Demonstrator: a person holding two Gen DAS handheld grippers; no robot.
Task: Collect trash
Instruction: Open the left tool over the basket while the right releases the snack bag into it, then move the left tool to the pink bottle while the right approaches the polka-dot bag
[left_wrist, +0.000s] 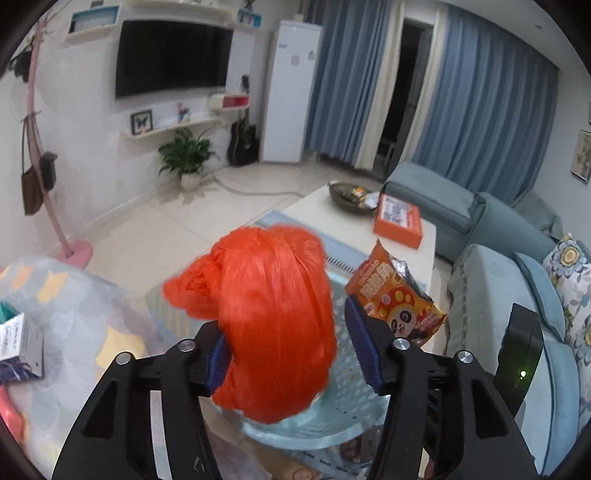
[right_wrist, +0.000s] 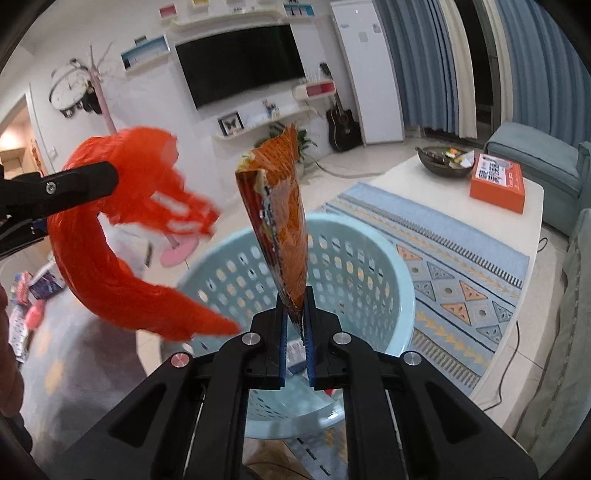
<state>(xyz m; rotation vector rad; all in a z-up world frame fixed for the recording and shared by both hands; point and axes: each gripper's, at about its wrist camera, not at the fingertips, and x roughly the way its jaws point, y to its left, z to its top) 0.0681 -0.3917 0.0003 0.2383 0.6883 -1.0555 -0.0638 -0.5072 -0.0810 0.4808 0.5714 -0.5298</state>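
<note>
A light blue perforated basket (right_wrist: 354, 258) stands on the floor below both grippers; it also shows in the left wrist view (left_wrist: 343, 406). My left gripper (left_wrist: 291, 350) is open, its jaws wide apart, with an orange plastic bag (left_wrist: 269, 317) hanging between them against the left pad, over the basket. In the right wrist view the same orange bag (right_wrist: 122, 236) looks blurred beside the left gripper's finger (right_wrist: 74, 186). My right gripper (right_wrist: 295, 332) is shut on an orange snack wrapper (right_wrist: 280, 229), held upright above the basket. The wrapper also shows in the left wrist view (left_wrist: 395, 299).
A white coffee table (right_wrist: 424, 184) holds a dark bowl (right_wrist: 443, 160) and an orange box (right_wrist: 498, 181). A patterned rug (right_wrist: 461, 266) lies under it. A blue sofa (left_wrist: 517, 266) is at the right. A covered seat with boxes (left_wrist: 22, 347) is at the left.
</note>
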